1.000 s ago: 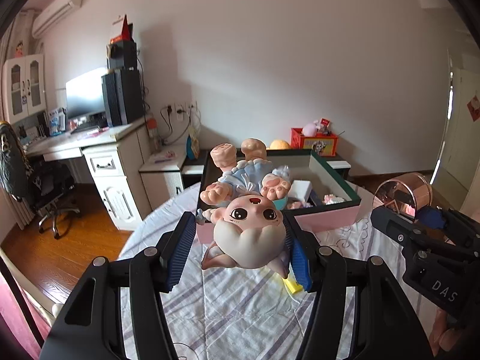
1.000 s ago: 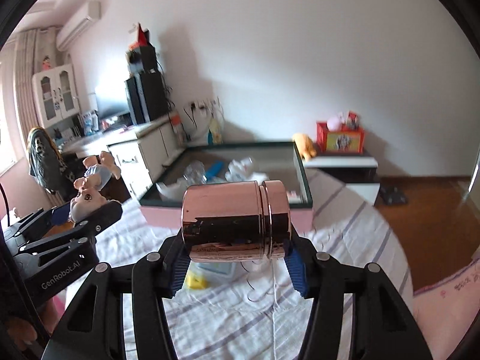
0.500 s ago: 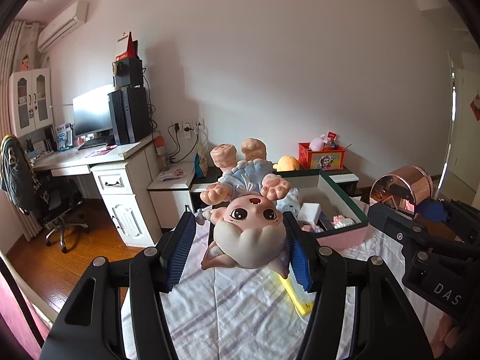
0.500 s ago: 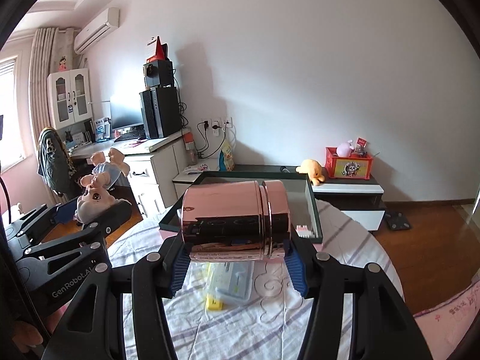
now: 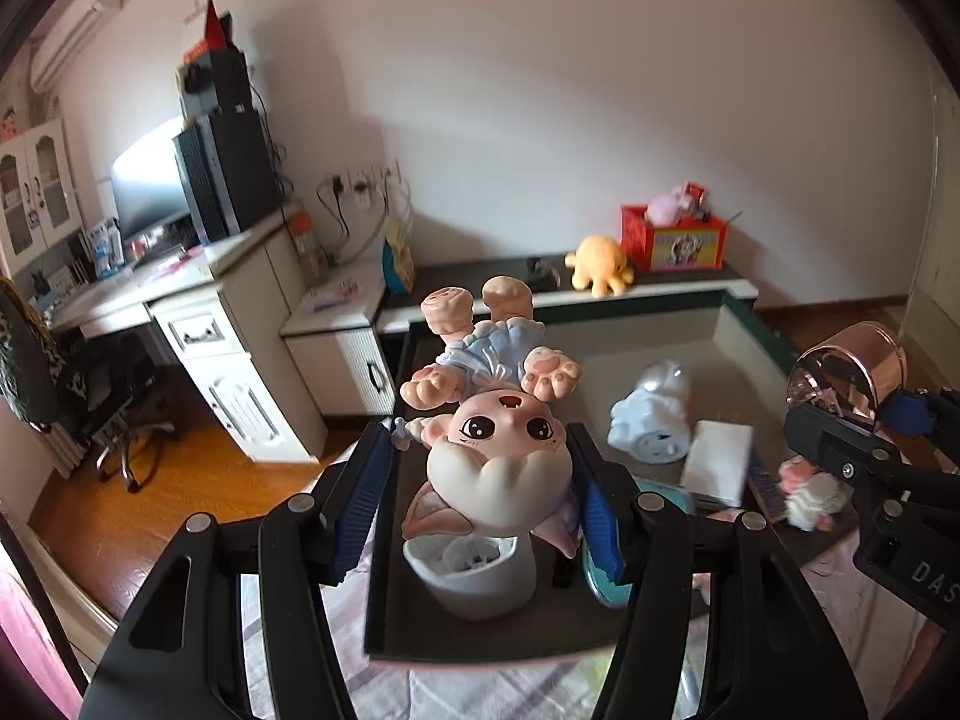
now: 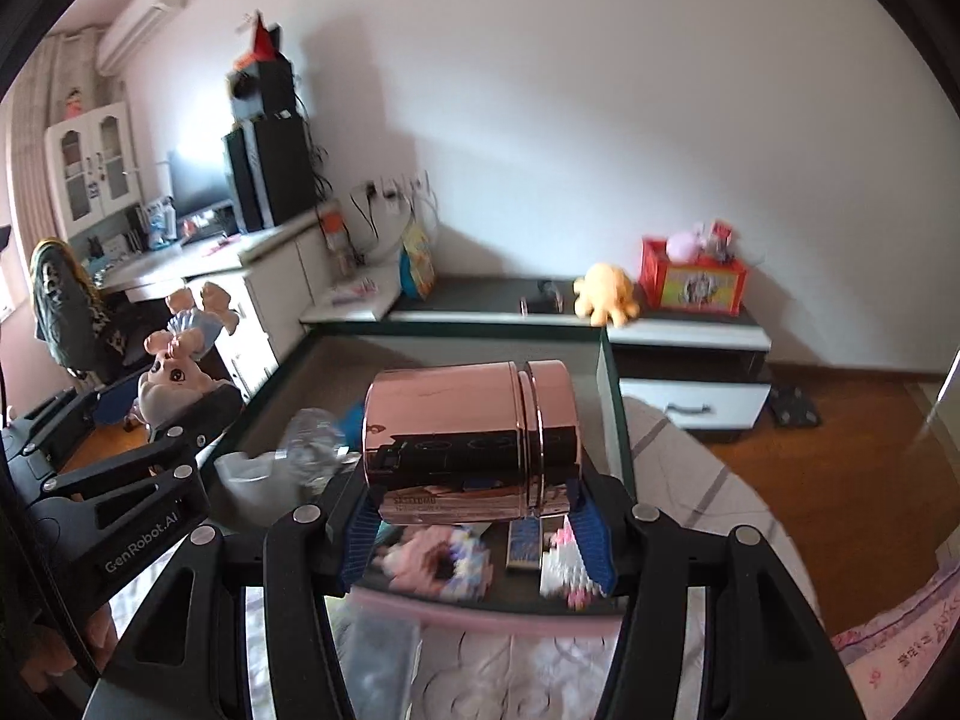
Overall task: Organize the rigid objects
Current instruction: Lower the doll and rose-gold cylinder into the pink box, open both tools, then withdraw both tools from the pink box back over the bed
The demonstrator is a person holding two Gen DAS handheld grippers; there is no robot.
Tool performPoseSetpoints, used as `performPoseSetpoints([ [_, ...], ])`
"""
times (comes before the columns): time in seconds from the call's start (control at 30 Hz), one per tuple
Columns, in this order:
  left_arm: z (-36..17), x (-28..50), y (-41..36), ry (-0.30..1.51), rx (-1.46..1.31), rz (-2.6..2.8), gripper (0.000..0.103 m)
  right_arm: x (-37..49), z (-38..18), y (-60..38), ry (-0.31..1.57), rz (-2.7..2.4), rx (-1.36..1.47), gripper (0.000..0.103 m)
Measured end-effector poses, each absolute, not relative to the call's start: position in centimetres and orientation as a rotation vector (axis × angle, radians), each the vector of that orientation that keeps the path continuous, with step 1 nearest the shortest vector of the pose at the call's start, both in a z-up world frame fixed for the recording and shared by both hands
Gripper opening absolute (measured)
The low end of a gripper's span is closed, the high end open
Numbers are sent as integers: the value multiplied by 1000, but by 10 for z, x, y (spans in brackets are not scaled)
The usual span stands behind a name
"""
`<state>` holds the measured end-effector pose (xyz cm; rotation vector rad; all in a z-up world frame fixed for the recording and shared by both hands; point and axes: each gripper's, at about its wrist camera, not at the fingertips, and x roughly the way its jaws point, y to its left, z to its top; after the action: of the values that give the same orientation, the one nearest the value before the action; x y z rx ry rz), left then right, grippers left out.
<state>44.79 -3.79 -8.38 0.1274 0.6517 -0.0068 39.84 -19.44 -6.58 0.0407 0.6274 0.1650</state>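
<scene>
1. My left gripper [image 5: 486, 480] is clamped on a pink cat-like figurine [image 5: 498, 468] in a pale blue dress; it hangs head toward me and feet pointing away, its head wedged between the blue pads.
2. The figurine hangs over the near left part of the dark-walled box [image 5: 762, 336], just above a white cup-shaped object [image 5: 474, 576] that lies inside it.
3. My right gripper [image 6: 474, 516] is clamped on a rose-gold metal canister [image 6: 468, 438], held on its side with the lid end to the right, the pads pressing its two ends.
4. The canister hangs above the near edge of the same box, over a pink-and-white block toy [image 6: 564, 564] and a blurred pink item [image 6: 432, 564] lying there.
5. Deeper in the box lie a pale blue toy [image 5: 654, 420] and a white flat box [image 5: 717, 462], just beside each other.
6. The box sits on a table covered by a striped cloth [image 6: 678, 450].
7. Seen from the left wrist, the canister shows at the right edge, well apart from the figurine.
</scene>
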Motion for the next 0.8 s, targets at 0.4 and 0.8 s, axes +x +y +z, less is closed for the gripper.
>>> performPoseSetpoints([
  [0.4,-92,471,-47,651,120,-53,84,452,-116,-192,763,139,42,59],
  [0.8,-43,372,-16,504,72,-24,103,372,-59,-200,602,160,100,82],
])
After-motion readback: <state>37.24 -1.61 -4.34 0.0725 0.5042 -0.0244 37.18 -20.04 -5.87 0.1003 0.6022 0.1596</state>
